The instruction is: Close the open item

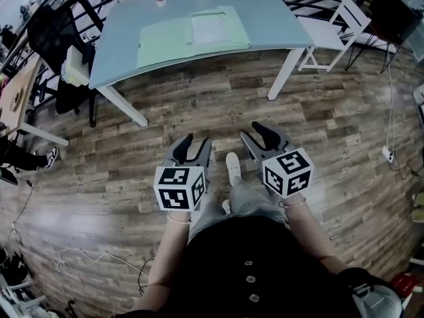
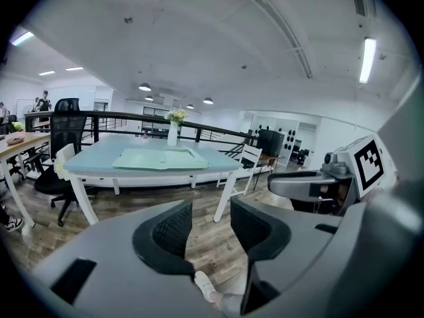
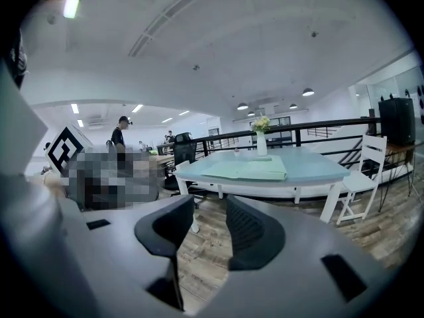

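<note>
So the pale blue-topped table with white legs (image 1: 278, 25) is the anchor here. In the middle of its top lies a light green flat thing (image 1: 192, 35), spread open. It looks like a card folder or a shallow box, honestly can't tell from this far. A white vase with flowers (image 2: 173, 132) stands at the table's far edge, behind the green thing. A white wooden chair (image 1: 338, 28) sits at the table's right end, a black office chair (image 1: 56, 38) at its left end. Both tools are well short of the table, over the wood plank floor (image 1: 199, 105). The left gripper (image 1: 197, 141) has its fingers apart with nothing between them, and the right gripper (image 1: 260, 132) is the same, spread and empty.
</note>
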`<state>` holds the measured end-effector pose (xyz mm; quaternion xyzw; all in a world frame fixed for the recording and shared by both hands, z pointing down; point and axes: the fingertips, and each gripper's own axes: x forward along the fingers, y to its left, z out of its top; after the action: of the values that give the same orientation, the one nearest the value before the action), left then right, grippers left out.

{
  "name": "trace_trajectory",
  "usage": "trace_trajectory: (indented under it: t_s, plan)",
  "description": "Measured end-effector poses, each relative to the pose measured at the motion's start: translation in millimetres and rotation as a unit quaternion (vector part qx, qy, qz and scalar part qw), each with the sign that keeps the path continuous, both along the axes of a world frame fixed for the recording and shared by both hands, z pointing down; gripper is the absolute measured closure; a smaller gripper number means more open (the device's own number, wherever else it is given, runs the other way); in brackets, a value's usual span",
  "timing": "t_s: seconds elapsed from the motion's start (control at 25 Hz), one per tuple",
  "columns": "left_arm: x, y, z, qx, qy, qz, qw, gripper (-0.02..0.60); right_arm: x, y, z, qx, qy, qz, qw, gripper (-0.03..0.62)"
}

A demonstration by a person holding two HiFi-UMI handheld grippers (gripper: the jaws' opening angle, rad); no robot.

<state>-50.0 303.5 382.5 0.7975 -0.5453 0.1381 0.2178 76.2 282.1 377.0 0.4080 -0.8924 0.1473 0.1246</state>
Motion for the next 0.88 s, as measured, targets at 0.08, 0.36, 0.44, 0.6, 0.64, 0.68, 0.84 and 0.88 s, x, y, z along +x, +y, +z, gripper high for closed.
trace_trajectory:
  t_s: [0.08, 0.36, 0.44, 0.6, 0.64, 0.68, 0.84, 0.88]
  plan:
    - [-1.6, -13.8, 2.4, -0.004, 0.002, -0.001, 1.0, 0.403, -4.5, -15.0, 2.2, -0.001, 0.0, -0.006, 1.0, 0.434]
    - [-9.0, -67.6, 6.9, -0.01, 0.005, -0.009, 0.9999, 0.403, -22.7, -75.1, 9.7, -0.006, 0.009, -0.038, 0.999, 0.438]
    - [-8.4, -86.5, 7.4, -0.011, 0.008, -0.01, 0.9999, 0.403, -26.2, -94.8, 9.0, -0.004, 0.013, -0.047, 0.999, 0.437]
    - [-4.6, -124.1, 8.2, -0.013, 0.015, -0.017, 0.9997, 0.403, -28.6, -137.8, 4.6, -0.001, 0.018, -0.059, 0.998, 0.437]
    - [-3.6, -133.9, 7.8, -0.013, 0.016, -0.019, 0.9996, 0.403, -28.5, -148.8, 3.1, 0.001, 0.019, -0.062, 0.998, 0.437]
    - [-2.4, -143.9, 6.9, -0.013, 0.015, -0.022, 0.9996, 0.403, -28.2, -159.6, 1.5, 0.002, 0.019, -0.064, 0.998, 0.437]
    - [-0.3, -186.5, -0.4, -0.008, 0.012, -0.034, 0.9993, 0.403, -30.7, -200.3, -3.2, 0.004, 0.015, -0.083, 0.996, 0.437]
    - [-1.1, -196.8, -1.7, -0.007, 0.011, -0.037, 0.9992, 0.403, -32.8, -209.8, -3.5, 0.005, 0.014, -0.089, 0.996, 0.437]
